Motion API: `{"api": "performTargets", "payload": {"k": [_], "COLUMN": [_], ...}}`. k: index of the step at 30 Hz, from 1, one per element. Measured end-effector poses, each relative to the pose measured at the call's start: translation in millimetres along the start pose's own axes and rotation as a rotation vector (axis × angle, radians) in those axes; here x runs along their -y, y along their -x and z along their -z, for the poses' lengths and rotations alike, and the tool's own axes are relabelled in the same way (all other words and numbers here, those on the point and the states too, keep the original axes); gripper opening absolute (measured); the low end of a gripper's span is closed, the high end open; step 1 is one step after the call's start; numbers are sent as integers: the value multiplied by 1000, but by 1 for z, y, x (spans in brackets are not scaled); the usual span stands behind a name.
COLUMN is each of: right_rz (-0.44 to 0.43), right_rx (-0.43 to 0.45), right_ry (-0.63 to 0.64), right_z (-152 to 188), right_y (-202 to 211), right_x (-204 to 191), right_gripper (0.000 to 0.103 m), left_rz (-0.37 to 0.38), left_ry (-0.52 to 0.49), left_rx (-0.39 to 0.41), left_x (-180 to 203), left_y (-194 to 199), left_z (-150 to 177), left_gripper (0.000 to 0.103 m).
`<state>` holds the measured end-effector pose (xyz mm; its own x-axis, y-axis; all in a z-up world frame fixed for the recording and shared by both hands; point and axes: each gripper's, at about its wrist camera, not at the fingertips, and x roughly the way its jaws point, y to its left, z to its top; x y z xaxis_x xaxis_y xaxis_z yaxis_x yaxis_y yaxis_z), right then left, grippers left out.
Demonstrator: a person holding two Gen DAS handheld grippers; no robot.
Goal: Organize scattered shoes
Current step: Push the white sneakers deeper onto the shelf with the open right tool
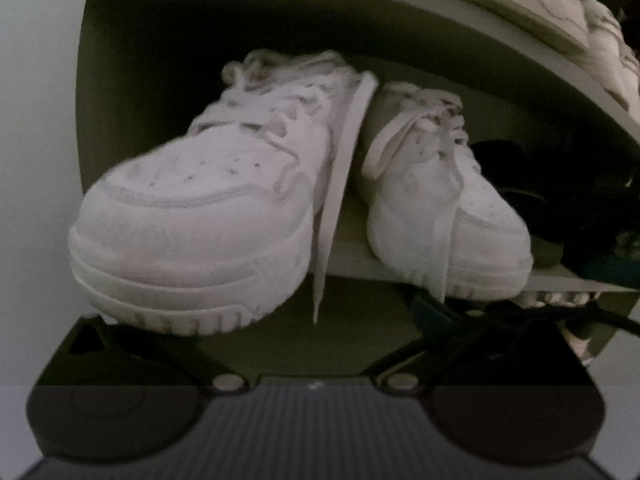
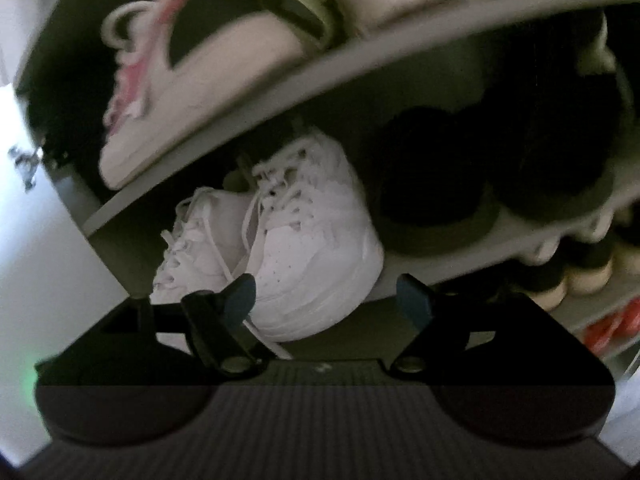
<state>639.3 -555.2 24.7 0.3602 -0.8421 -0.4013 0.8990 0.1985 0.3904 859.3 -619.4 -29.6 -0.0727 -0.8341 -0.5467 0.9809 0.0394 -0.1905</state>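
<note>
Two hand-held claws face a grey shoe rack. The right gripper (image 2: 330,298), seen from its own wrist camera, stands released: its blue-padded black fingers (image 2: 414,300) are spread apart, and the toe of a white leather sneaker (image 2: 316,248) sits in the gap, with the left pad just at the shoe's side and the right pad clear of it. Whether that left pad truly touches the leather I cannot tell. A loose white lace hangs down past the left finger.

The left gripper (image 1: 256,312) is released too, jaws as wide as they go. Only one dark, blue-padded finger (image 1: 434,310) shows clearly, low and right of centre; the other side is hidden under the toe of the nearer shoe. Nothing is clamped between them.

The task's pair rests on the same grey shelf board (image 1: 360,266). In the left view the second white chunky-soled sneaker (image 1: 200,208) sits at the shelf's left end, its toe overhanging the front edge, a flat lace dangling below the board. Its partner stands just beside it to the right, toe also at the front edge.

To the right on that shelf lie dark black shoes (image 2: 440,184), too dim to make out. On the shelf above sits a pink-and-white laced sneaker (image 2: 136,92) near the left end. Lower down, at the right, are something orange-red (image 2: 612,324) and cream-soled dark shoes (image 2: 576,280).
</note>
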Motion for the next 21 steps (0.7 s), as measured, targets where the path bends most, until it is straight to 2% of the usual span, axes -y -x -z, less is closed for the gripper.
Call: {"api": "performTargets", "payload": {"k": [5, 9, 13, 15, 17, 21], "right_rz": [9, 63, 32, 20, 0, -33], "right_rx": [31, 49, 68, 68, 65, 32], "right_ry": [-9, 29, 91, 128, 183, 247], "right_z": [11, 16, 12, 12, 11, 18], "right_y": [-1, 2, 4, 3, -2, -15], "right_x": [-5, -9, -22, -29, -38, -57], "right_gripper": [82, 82, 82, 82, 82, 82], "left_rz": [10, 15, 12, -6, 8, 12], "left_ry": [-9, -17, 23, 0, -11, -36], "left_rx": [-5, -15, -29, -33, -38, -2], "left_x": [-2, -7, -20, -20, -21, -19], "left_y": [5, 14, 40, 47, 55, 78], "left_z": [0, 5, 20, 25, 27, 30], "left_gripper": [103, 103, 103, 103, 103, 103]}}
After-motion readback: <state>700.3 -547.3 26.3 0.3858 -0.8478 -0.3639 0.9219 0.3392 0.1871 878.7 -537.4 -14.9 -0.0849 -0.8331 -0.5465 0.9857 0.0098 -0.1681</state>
